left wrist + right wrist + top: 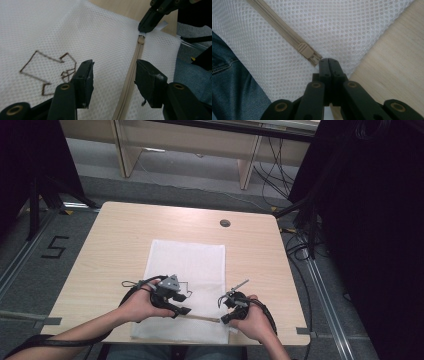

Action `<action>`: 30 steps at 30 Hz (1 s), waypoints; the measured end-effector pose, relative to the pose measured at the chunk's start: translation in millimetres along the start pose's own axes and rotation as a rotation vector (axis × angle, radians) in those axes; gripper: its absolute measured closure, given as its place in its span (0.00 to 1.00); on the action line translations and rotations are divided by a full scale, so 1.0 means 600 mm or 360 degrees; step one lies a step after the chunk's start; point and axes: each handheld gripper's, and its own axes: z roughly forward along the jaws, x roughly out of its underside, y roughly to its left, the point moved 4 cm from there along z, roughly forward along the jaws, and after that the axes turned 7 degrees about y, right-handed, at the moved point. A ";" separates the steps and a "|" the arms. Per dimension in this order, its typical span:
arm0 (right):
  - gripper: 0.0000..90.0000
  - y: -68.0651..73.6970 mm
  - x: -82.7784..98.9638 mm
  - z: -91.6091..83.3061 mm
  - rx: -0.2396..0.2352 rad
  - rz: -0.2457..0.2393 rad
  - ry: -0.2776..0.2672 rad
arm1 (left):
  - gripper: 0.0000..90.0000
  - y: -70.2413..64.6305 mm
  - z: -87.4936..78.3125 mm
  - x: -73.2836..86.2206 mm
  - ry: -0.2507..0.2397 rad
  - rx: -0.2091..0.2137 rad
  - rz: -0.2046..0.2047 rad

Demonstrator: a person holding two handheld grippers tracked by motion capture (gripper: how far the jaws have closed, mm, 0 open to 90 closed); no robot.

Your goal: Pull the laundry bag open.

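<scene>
White mesh bag (187, 270) laid flat on the pale wooden table (110, 240), running from mid-table down to the near edge and slightly overhanging it. Beige zipper (202, 318) stretched along the bag's near end, parallel to the table's near edge. Brown line drawing (47, 71) printed on the mesh, seen in the left gripper view beside the left-hand jaw.

Left gripper (181, 311) held in the left hand (140, 304) over the bag's near left part, close to the near edge. Jaws parted wide in the left gripper view (113, 80), straddling the zipper tape (131, 77), with mesh under one jaw and the tape just inside the other. Nothing pinched between them.

Right gripper (225, 319) held in the right hand (255, 322) at the bag's near right corner, just by the table's near edge. Jaws pressed together in the right gripper view (329, 62), tips right against the end of the beige slider (305, 50); cannot tell whether the pull tab is actually caught between them. Same gripper seen from the left gripper view (146, 25), tips down at the zipper's far end, beside a small white tag (161, 25).

Blue denim (227, 82) below the bag's overhanging edge. Small dark round grommet (225, 223) in the tabletop near the far right corner. Grey floor (50, 245) with a black mark to the table's left.
</scene>
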 end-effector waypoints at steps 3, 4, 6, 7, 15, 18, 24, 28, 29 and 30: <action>1.00 -0.001 0.000 0.000 -0.0016 0.0025 0.0005 | 0.60 -0.015 0.021 -0.016 0.0012 0.0055 0.0027; 1.00 0.000 0.000 0.000 -0.0017 0.0032 0.0007 | 0.61 -0.017 0.025 -0.019 0.0024 0.0056 0.0052; 1.00 0.000 0.001 0.000 -0.0016 0.0032 0.0009 | 0.61 -0.026 0.036 -0.025 0.0038 0.0064 0.0089; 1.00 0.000 0.000 0.000 -0.0017 0.0036 0.0008 | 0.61 -0.030 0.041 -0.028 0.0046 0.0072 0.0111; 1.00 -0.004 -0.005 0.006 -0.0011 -0.0019 -0.0038 | 0.66 -0.047 0.064 -0.036 0.0079 0.0095 0.0181; 1.00 0.001 -0.006 0.005 -0.0025 0.0025 -0.0034 | 0.69 -0.047 0.072 -0.039 0.0089 0.0088 0.0208; 1.00 0.004 -0.011 0.007 -0.0033 0.0000 -0.0044 | 0.74 -0.050 0.087 -0.046 0.0103 0.0102 0.0224; 1.00 0.005 -0.011 0.006 -0.0033 0.0022 -0.0039 | 0.76 -0.052 0.098 -0.046 0.0125 0.0096 0.0233; 1.00 0.004 -0.011 0.007 -0.0035 0.0013 -0.0042 | 0.76 -0.053 0.101 -0.047 0.0124 0.0092 0.0243; 1.00 0.003 -0.011 0.007 -0.0037 -0.0003 -0.0043 | 0.76 -0.054 0.103 -0.048 0.0133 0.0094 0.0254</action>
